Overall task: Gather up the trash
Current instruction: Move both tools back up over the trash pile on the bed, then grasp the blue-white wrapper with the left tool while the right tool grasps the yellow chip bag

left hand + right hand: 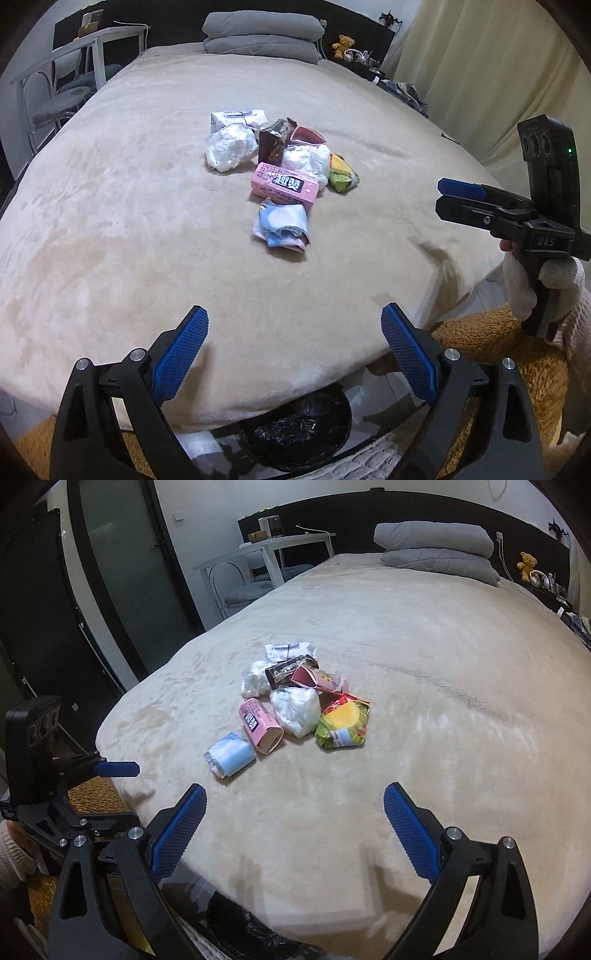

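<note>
**Facing the trash pile on the bed: both grippers spread and empty**

Left wrist view. The left gripper (293,341) is seen with its blue pads spread wide; nothing is held between them. The trash pile (279,170) lies on the beige bed cover (110,221), well apart from the fingertips. Within the pile, a pink carton (285,187) is at the centre, a blue-and-white crumpled wrapper (282,228) lies just nearer than it, a clear plastic bag (231,147) is to its left, a brown carton (274,142) stands behind it, and a yellow-green packet (342,173) is to its right. The right gripper (441,197) is seen from the side, right of the pile; its opening cannot be judged from this angle. A black bin bag (295,432) is visible below the near edge of the bed. Folded grey bedding (262,37) rests far beyond the pile.

Right wrist view. The right gripper (295,821) is shown with its pads wide apart and nothing held. The trash pile (295,701) lies ahead, clear of the fingers, with the pink carton (260,725) and the blue-and-white crumpled wrapper (231,757) nearest. The left gripper (129,768) appears to the left of the pile, at the bed's edge.
</note>
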### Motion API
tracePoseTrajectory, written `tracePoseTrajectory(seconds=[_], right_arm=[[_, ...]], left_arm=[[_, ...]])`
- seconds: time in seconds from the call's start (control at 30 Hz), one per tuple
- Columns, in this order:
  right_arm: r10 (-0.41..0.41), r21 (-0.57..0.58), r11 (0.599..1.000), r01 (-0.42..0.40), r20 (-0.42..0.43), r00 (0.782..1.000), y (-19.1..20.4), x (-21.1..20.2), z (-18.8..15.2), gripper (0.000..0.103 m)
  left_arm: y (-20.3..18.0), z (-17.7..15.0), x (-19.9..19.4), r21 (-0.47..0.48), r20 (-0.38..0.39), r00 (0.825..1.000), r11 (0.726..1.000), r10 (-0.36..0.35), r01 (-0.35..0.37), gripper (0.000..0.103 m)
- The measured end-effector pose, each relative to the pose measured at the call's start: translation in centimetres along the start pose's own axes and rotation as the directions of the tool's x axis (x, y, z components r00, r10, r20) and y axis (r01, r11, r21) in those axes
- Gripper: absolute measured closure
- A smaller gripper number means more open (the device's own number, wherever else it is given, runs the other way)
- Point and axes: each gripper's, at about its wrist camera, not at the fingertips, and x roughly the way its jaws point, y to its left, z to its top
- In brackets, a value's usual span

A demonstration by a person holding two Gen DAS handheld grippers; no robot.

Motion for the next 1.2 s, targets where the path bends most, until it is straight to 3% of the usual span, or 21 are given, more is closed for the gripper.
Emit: tracePoseTrajectory(seconds=[0.23,0.37,0.5,0.77,0.93,1.03,1.1,1.2], right_arm=[[0.001,-0.03,1.0,-0.003,-0.053,0.999,-2.4,3.3,2.2,0.007],[-0.012,-0.069,0.998,0.007,-0.081,0.997,-3.2,5.1,3.2,0.007],[-0.012,-0.092,0.996,0.003,-0.103,0.995,-4.2,6.9,4.0,0.007],[-0.014,-0.193,0.981,-0.011,-0.128,0.992,-4.5,10.0,5.5,0.007],[0.025,-0.25,0.966,-0.061,-0.142,0.99,-4.5,11.4,6.1,0.007],[0.043,-0.283,0.956,-0.081,-0.138,0.99,-4.3,12.0,6.2,0.007],[0.049,-0.302,0.949,-0.089,-0.138,0.989,-4.2,12.3,6.2,0.007],[0.053,-0.326,0.941,-0.095,-0.134,0.99,-4.1,12.6,5.9,0.007]], left_arm=[[0.8,3.1,2.8,0.031,-0.063,0.997,0.999,0.032,-0.03,0.011],[1.7,4.2,4.4,0.009,-0.122,0.992,1.0,-0.017,0.018,0.011],[2.1,5.2,5.7,0.016,-0.159,0.987,1.0,-0.017,0.019,0.011],[1.6,6.9,8.0,0.075,-0.203,0.979,0.996,-0.026,0.042,0.011],[1.5,7.3,8.6,0.096,-0.207,0.978,0.995,-0.015,0.036,0.011],[0.9,7.6,8.8,0.116,-0.194,0.981,0.993,0.004,0.018,0.023],[0.5,7.8,8.8,0.148,-0.182,0.983,0.989,0.028,-0.001,0.036],[0.2,7.7,9.7,0.189,-0.168,0.984,0.981,0.066,-0.034,0.041]])
